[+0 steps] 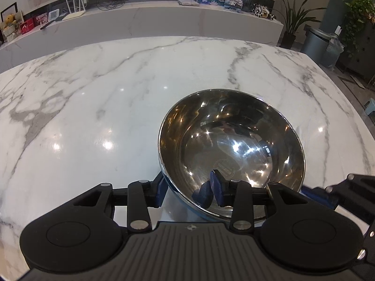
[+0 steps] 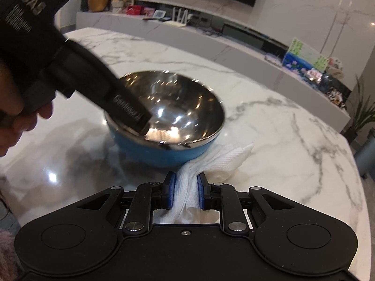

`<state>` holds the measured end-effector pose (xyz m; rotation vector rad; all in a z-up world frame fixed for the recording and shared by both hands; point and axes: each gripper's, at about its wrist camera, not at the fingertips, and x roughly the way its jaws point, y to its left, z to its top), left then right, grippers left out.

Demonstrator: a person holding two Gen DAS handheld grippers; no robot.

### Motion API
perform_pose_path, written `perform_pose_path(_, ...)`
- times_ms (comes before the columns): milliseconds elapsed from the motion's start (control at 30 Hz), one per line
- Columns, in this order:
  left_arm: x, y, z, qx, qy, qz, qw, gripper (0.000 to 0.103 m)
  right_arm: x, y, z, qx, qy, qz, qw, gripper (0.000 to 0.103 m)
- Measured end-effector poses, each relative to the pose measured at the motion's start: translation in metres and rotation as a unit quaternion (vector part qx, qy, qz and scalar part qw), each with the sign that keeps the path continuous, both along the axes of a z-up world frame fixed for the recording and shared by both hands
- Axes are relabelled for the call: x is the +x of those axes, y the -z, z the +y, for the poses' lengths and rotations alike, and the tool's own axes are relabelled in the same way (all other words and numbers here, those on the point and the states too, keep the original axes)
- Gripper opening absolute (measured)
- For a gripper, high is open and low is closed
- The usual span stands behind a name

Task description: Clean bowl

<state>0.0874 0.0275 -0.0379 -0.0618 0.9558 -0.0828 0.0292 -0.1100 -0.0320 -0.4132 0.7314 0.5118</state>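
Inside, bowl [image 1: 232, 140] mirror-shiny steel; outside blue.

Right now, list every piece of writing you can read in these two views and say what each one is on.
"DAS": white letters on the black body of the left tool, seen from the right wrist.
Smaller white lines under "DAS": blurred, unreadable.
White print near that tool's tip: blurred, unreadable.
Round stamp in the bottom of the steel-lined blue bowl: too faint to read.
Red box on the far white counter: white mark, unreadable.
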Motion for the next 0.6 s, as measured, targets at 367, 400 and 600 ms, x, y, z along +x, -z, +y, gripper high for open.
perform_pose_path(367, 0.004, 0.000, 0.004, -0.008, -0.002, 0.004, 1.0000, 0.036, 0.007, -0.024, -0.019, 0.020, 0.008, -0.050, 0.999, 0.018)
perform_pose_path(400, 0.004, 0.000, 0.004, -0.008, -0.002, 0.004, 1.0000, 0.036, 0.007, -0.027, -0.021, 0.022, 0.009, -0.056, 0.998, 0.018)
perform_pose_path(600, 0.002, 0.000, 0.003, -0.006, -0.002, 0.005, 1.0000, 0.036, 0.007, -0.042, -0.023, 0.025, 0.000, -0.070, 0.997, 0.018)
